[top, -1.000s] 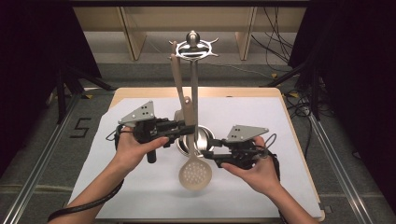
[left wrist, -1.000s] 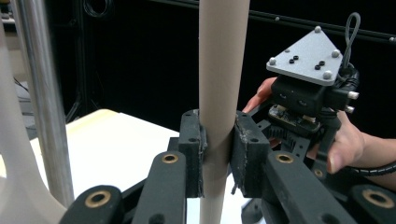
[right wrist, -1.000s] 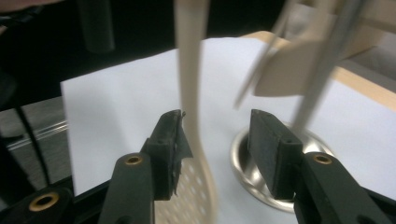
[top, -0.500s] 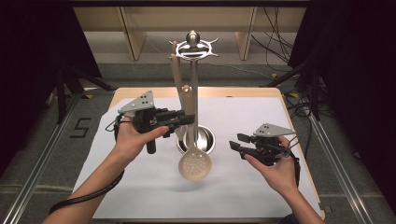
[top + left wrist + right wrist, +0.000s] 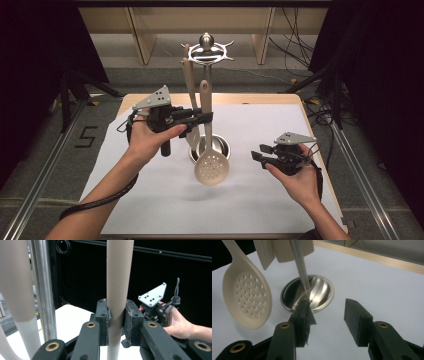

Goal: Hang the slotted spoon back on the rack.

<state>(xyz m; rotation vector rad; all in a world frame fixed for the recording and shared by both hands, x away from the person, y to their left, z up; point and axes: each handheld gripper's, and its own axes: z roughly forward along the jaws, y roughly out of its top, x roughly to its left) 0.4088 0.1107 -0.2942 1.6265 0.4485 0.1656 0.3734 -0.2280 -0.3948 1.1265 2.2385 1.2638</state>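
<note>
A beige perforated spoon point(image 5: 212, 169) hangs upright over the white mat, its head beside the stand's round steel base point(image 5: 221, 146). My left gripper point(image 5: 207, 118) is shut on the spoon's handle point(image 5: 115, 290), with both pads pressed against it. The spoon head point(image 5: 247, 297) shows at the left of the right gripper view. My right gripper point(image 5: 257, 154) stands open to the right of the base, low over the mat, nothing between its jaws point(image 5: 328, 312). A beige spatula point(image 5: 189, 85) hangs from the stand's hooks point(image 5: 206, 50).
The stand's steel pole point(image 5: 45, 290) rises just beside the held handle. The spatula blade point(image 5: 284, 250) hangs by the pole above the base point(image 5: 308, 295). A white mat point(image 5: 150, 200) covers the wooden table point(image 5: 295, 100); metal rails run along both sides.
My right gripper has drawn away from the spoon's head to the right and sunk a little. My left gripper has lifted the spoon slightly, closer to the pole.
</note>
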